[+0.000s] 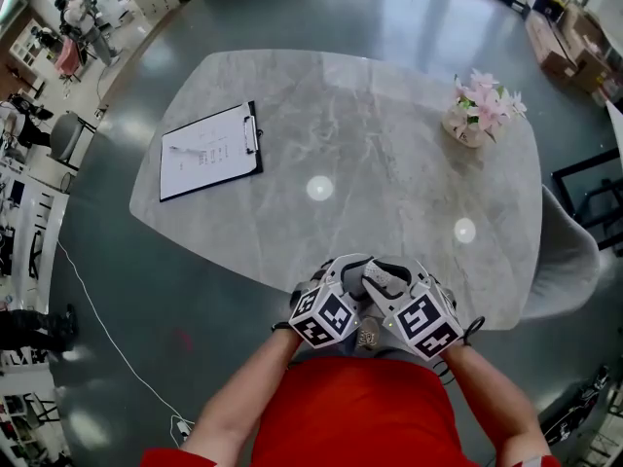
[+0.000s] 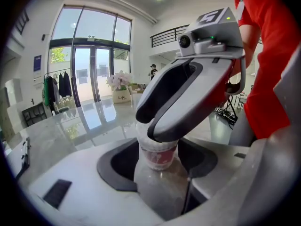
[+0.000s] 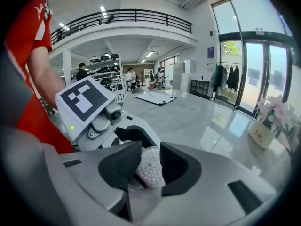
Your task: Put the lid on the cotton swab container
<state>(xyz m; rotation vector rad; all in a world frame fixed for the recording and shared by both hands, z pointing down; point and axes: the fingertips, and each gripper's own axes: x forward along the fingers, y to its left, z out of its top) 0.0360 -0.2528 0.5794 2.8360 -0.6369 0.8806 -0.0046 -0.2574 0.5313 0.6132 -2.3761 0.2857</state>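
Observation:
My left gripper [image 2: 159,167] is shut on the cotton swab container [image 2: 159,157], a clear cup with a red label held upright between its dark pads. A translucent lid [image 2: 142,132] sits on top of the cup. My right gripper [image 3: 146,169] comes down on it from above, jaws shut on the lid, with the white swab heads [image 3: 151,166] showing between them. In the head view both grippers, left [image 1: 336,295] and right [image 1: 399,295], meet tip to tip over the table's near edge, just in front of my red torso. They hide the container there.
The grey marble table [image 1: 389,163] carries a clipboard with paper [image 1: 209,151] at the far left and a pot of pink flowers [image 1: 477,110] at the far right. A grey chair [image 1: 569,261] stands at the table's right side. Cables lie on the floor at the left.

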